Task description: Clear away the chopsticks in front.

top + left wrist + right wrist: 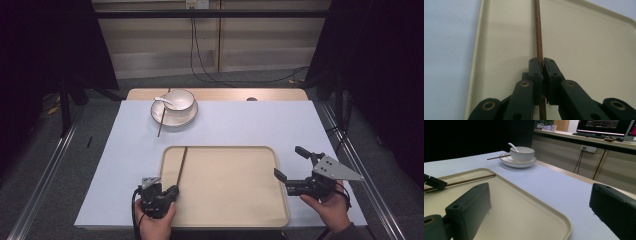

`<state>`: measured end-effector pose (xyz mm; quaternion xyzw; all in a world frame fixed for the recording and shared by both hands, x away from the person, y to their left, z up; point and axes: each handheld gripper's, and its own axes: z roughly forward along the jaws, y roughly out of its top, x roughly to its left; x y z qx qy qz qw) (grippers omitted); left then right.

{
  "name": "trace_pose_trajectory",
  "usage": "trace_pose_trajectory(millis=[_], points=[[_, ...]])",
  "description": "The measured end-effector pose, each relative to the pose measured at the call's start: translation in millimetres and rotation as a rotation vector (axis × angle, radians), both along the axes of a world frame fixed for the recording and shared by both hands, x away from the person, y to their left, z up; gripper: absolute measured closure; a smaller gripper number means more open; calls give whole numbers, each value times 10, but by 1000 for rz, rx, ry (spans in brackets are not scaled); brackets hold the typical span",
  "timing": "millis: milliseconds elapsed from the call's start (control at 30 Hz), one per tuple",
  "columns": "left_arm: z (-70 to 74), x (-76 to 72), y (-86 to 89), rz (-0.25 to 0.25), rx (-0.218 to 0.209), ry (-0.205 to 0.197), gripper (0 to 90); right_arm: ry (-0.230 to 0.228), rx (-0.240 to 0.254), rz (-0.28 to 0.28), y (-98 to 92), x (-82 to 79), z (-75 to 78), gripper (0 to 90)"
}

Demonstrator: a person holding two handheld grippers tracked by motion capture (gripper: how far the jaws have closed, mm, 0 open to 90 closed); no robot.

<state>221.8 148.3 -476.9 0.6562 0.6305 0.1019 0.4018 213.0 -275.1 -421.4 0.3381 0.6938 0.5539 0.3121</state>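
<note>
A beige tray (230, 200) lies at the near middle of the pale blue table. My left gripper (173, 191) is at the tray's left front corner, shut on the near end of a brown chopstick (181, 165) that runs away over the tray. In the left gripper view the pads (543, 62) pinch that chopstick (539, 32). My right gripper (289, 162) hovers open by the tray's right edge, nothing between its jaws (540, 195). At the back stands a white bowl (176, 100) with a spoon (162, 100) on a plate (175, 120). A second chopstick (162, 117) leans on the plate.
A wooden strip (280, 94) borders the table's far edge, with cables (200, 60) hanging behind it. Dark curtains stand at both sides. In the right gripper view a bench with a monitor (604, 125) stands beyond the table.
</note>
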Motion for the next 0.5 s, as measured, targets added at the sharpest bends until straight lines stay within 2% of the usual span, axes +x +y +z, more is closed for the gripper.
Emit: trace_pose_trajectory(millis=[300,400,433,500], points=[[21,9,-12,-6,9,-15,808,0,-3,1,5,7,-4,31],[61,31,-10,-8,6,-33,770,3,-1,-1,3,4,-3,31],[103,63,-1,-11,0,-56,753,5,0,0,3,3,-3,31],[129,82,1,-12,-10,-68,734,4,0,1,2,3,-2,31]])
